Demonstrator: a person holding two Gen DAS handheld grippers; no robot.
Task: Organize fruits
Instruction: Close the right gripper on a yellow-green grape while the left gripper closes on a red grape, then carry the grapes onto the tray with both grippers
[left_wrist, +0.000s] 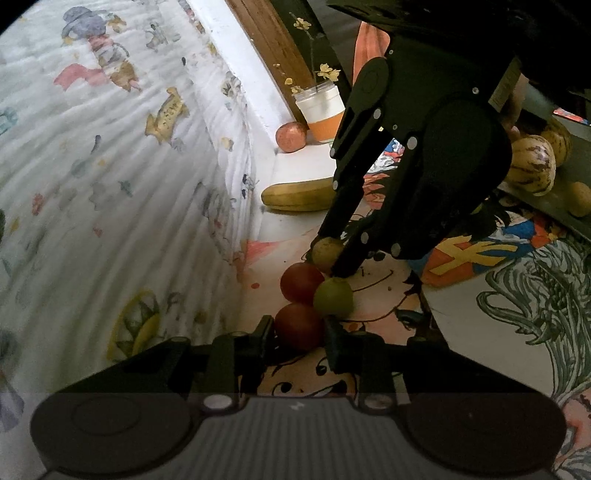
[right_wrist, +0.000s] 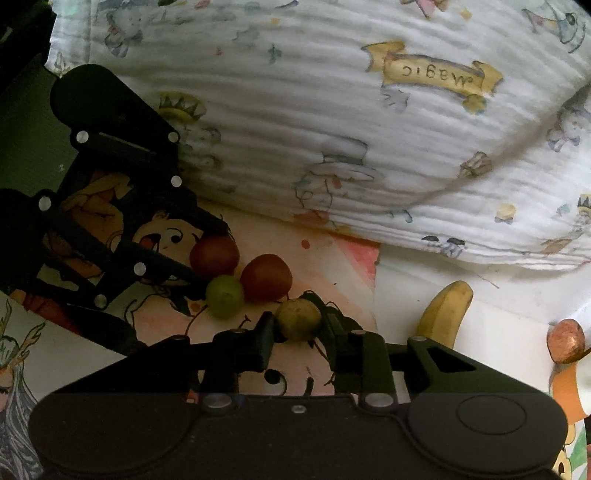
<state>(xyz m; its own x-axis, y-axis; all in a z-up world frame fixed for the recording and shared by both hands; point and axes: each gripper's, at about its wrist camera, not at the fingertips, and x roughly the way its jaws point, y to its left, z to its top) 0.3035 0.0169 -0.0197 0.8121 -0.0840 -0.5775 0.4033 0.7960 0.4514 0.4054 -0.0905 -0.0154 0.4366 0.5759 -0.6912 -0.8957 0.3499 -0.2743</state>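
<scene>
Several small round fruits lie close together on a cartoon-printed mat (left_wrist: 388, 280). My left gripper (left_wrist: 299, 332) is shut on a red fruit (left_wrist: 297, 323), with a finger pressed against each side; the right wrist view shows this gripper (right_wrist: 205, 254) and the red fruit (right_wrist: 216, 253) from the front. My right gripper (right_wrist: 297, 322) is shut on a yellow-green fruit (right_wrist: 299, 317); in the left wrist view the right gripper (left_wrist: 331, 254) reaches down onto that fruit (left_wrist: 325, 251). Between the two grips lie a second red fruit (left_wrist: 301, 282) and a green fruit (left_wrist: 333, 297), both touching their neighbours.
A banana (left_wrist: 299, 195) and an orange-brown round fruit (left_wrist: 291, 136) lie on a white ledge beside a jar (left_wrist: 321, 110) of yellow flowers. Striped melons (left_wrist: 532, 166) sit on a dark tray (left_wrist: 546, 203) at the right. A printed quilt (right_wrist: 369, 129) bulges right next to the fruits.
</scene>
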